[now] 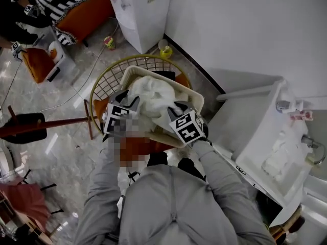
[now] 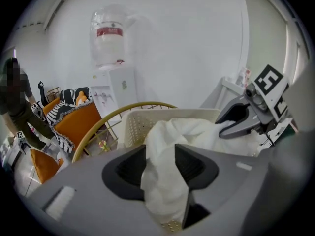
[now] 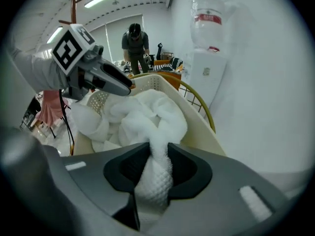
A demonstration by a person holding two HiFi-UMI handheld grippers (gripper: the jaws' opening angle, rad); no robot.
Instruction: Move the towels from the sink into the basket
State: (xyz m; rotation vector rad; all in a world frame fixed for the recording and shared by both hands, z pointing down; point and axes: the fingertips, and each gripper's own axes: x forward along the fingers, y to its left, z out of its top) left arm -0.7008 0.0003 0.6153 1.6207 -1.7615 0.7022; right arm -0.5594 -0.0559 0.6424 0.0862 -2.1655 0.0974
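Clearly the drop-off step is in hand: a white waffle-textured towel [image 1: 150, 93] is held as one bundle between both grippers over the cream perforated plastic basket [image 1: 198, 100]. The basket sits directly below and ahead of the two grippers, inside a gold wire frame [image 1: 107, 78]. The left gripper [image 2: 160, 165] is seen with its jaws partly apart; a fold of the towel hangs in the gap and is judged to be loose rather than pinched. The right gripper [image 3: 157, 168] is nearly closed, and a twisted rope of the same towel is clamped tightly between its pads. Most of the towel is heaped inside the basket just beyond the fingertips of both grippers.

Off to the outer side of the right gripper, well apart from it, the white sink [image 1: 255, 137] is seen with more white cloth [image 1: 283, 154] lying in its basin, so the task is judged only partly done. For the next move, the right gripper's jaws need to be opened so that the pinched rope is let go. Both grippers then need to be lifted clear without cloth being dragged back over the rim.
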